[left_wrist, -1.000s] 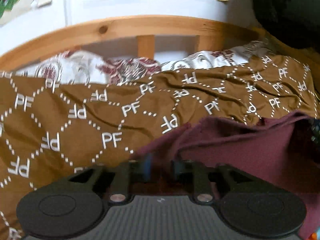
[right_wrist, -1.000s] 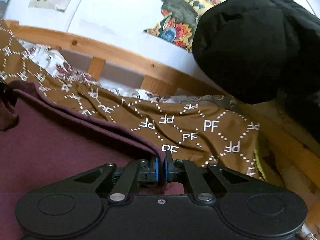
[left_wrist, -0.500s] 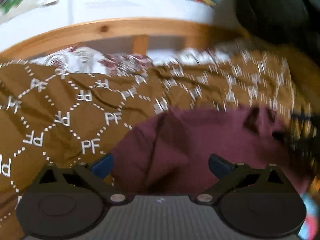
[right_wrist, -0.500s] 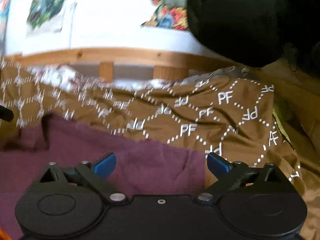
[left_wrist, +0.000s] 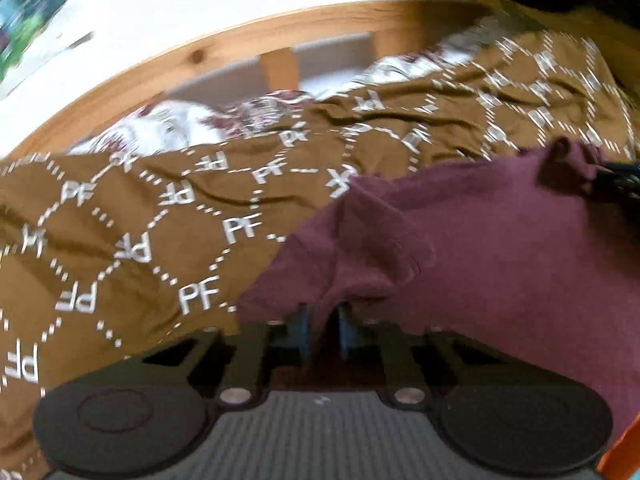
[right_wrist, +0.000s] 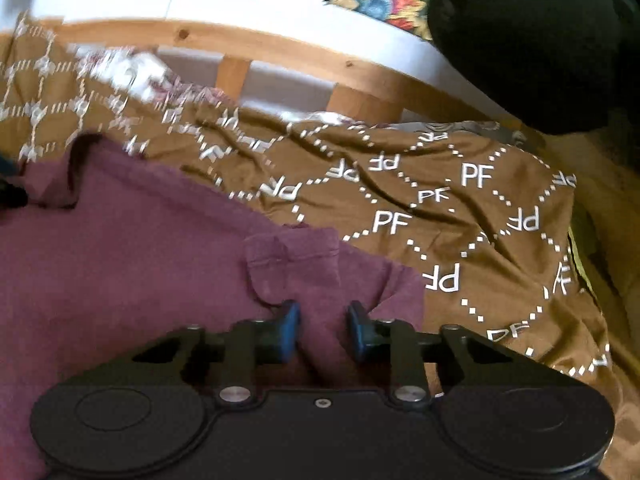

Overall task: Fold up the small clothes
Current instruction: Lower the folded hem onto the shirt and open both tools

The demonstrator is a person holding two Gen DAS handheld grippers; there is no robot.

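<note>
We count one maroon garment (left_wrist: 480, 248), one brown "PF" bedspread (left_wrist: 132, 240), one wooden bed rail (left_wrist: 240, 40) and two grippers. The garment lies spread on the bedspread, reaching from between the fingers forward and sideways.

Our left gripper (left_wrist: 322, 332) tilts steeply down at the garment's left corner. Its jaws have just been closing and now stand nearly together, pinching a raised ridge of the maroon cloth.

Our right gripper (right_wrist: 323, 330) tilts down more gently over the right corner. Its jaws have just been closing too; a bunched fold of the garment sits between the blue pads (right_wrist: 290, 330), which press its sides. The bedspread runs just right of the fingers, the rail far beyond them.
</note>
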